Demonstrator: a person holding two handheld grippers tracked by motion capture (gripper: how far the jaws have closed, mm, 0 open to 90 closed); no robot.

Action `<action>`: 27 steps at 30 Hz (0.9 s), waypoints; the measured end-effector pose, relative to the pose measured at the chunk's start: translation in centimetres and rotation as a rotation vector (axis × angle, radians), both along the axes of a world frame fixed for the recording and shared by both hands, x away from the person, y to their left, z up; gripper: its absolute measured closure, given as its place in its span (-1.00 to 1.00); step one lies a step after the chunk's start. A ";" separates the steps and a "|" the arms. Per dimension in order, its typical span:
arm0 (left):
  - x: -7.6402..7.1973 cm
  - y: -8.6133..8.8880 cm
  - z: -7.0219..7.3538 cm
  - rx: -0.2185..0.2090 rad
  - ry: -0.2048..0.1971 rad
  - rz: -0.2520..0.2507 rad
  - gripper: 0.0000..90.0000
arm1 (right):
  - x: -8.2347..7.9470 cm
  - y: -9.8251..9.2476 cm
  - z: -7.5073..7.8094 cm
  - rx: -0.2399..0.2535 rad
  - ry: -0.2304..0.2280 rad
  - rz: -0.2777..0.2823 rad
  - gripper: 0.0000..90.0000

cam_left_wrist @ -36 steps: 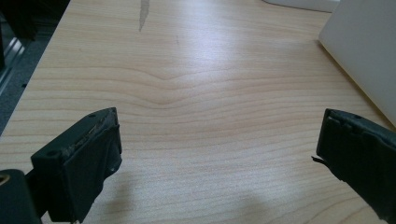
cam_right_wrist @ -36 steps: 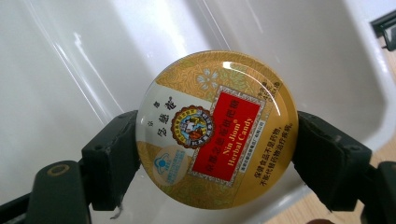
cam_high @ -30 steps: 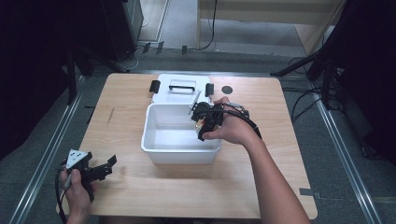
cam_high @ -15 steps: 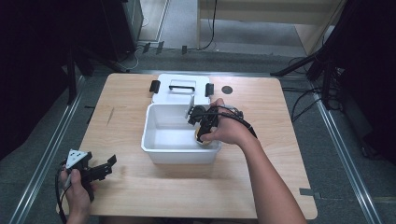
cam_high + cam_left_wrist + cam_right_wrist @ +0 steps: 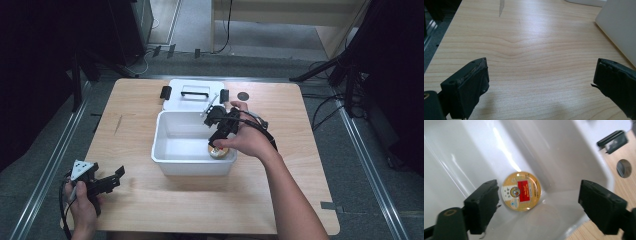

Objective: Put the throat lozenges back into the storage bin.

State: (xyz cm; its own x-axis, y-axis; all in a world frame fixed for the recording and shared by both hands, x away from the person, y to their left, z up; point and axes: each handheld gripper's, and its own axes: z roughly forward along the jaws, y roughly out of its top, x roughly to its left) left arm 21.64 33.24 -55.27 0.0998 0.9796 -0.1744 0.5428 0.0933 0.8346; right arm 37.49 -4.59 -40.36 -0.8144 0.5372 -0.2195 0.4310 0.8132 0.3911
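A round gold tin (image 5: pixel 521 190) with a red label lies flat on the floor of the white bin (image 5: pixel 192 167), in its near right corner (image 5: pixel 218 151). My right gripper (image 5: pixel 216 140) hangs just above it, pointing down into the bin. Its jaws have just been opening and stand apart on either side of the tin with nothing pressed between them (image 5: pixel 539 197). My left gripper (image 5: pixel 117 175) rests low at the table's near left corner, open over bare wood (image 5: pixel 540 75), with the bin wall (image 5: pixel 619 27) to its right.
The bin's white lid (image 5: pixel 192 95), with a black handle and side latches, lies flat behind the bin. A small dark round hole (image 5: pixel 243 95) marks the table beside the lid. Bare wood stretches left of and in front of the bin.
My right gripper has moved from the bin's far right side towards its near right corner. The gold tin now shows on the bin floor below it. The left gripper has stayed put.
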 end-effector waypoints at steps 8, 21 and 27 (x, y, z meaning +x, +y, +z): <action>0.0 0.0 0.0 0.002 0.000 0.001 -0.98 | -1.0 -2.4 2.3 0.159 -0.055 -0.106 -0.88; 0.0 -0.1 0.0 0.001 0.002 0.002 -0.98 | -1.9 -8.4 2.9 0.320 -0.132 -0.230 -1.00; 0.0 -0.1 0.0 0.001 0.002 0.003 -0.98 | -2.6 -11.0 2.2 0.350 -0.167 -0.292 -1.00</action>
